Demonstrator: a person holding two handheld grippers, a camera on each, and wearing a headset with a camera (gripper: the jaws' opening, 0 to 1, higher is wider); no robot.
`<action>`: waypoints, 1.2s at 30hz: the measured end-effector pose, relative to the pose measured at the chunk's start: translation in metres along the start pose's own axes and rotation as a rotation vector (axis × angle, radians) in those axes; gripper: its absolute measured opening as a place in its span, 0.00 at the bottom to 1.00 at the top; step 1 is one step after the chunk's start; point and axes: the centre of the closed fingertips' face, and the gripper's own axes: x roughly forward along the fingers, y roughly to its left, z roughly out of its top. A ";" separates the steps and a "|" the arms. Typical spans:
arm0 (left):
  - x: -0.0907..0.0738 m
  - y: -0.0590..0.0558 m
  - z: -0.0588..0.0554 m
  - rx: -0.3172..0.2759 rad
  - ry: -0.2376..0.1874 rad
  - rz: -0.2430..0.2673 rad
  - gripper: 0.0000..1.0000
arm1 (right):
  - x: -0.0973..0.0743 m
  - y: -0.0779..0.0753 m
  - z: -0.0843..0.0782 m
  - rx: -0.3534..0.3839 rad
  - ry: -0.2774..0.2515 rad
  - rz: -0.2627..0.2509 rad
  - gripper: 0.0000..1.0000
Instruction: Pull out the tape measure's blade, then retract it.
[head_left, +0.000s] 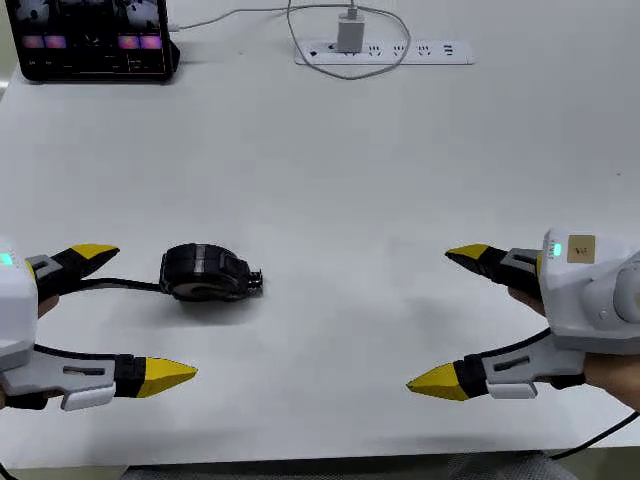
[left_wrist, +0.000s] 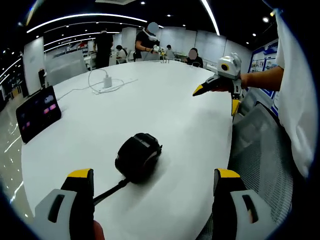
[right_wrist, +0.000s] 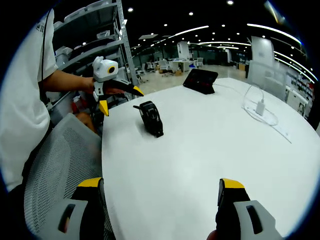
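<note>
Step one not begun: the tape measure (head_left: 205, 272) lies near the table's (head_left: 350, 170) front edge. The left gripper (head_left: 150, 312) and right gripper (head_left: 431, 318) gape empty; probably clamp its case next.

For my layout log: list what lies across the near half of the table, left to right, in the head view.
First the left claw, open → then the tape measure, lying just beyond its tips → then the right claw, open.

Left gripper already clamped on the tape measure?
No, the left gripper is wide open, with the tape measure lying on the table ahead of its tips.
</note>
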 end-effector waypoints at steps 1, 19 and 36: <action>0.001 0.000 0.000 0.002 -0.002 -0.001 0.98 | 0.002 0.000 -0.001 -0.005 0.002 0.001 0.94; 0.018 0.008 -0.003 0.107 0.054 -0.029 0.93 | 0.036 -0.004 0.004 -0.062 0.003 0.027 0.89; 0.029 0.025 -0.003 0.216 0.127 -0.071 0.84 | 0.057 -0.008 0.009 -0.107 0.029 0.055 0.85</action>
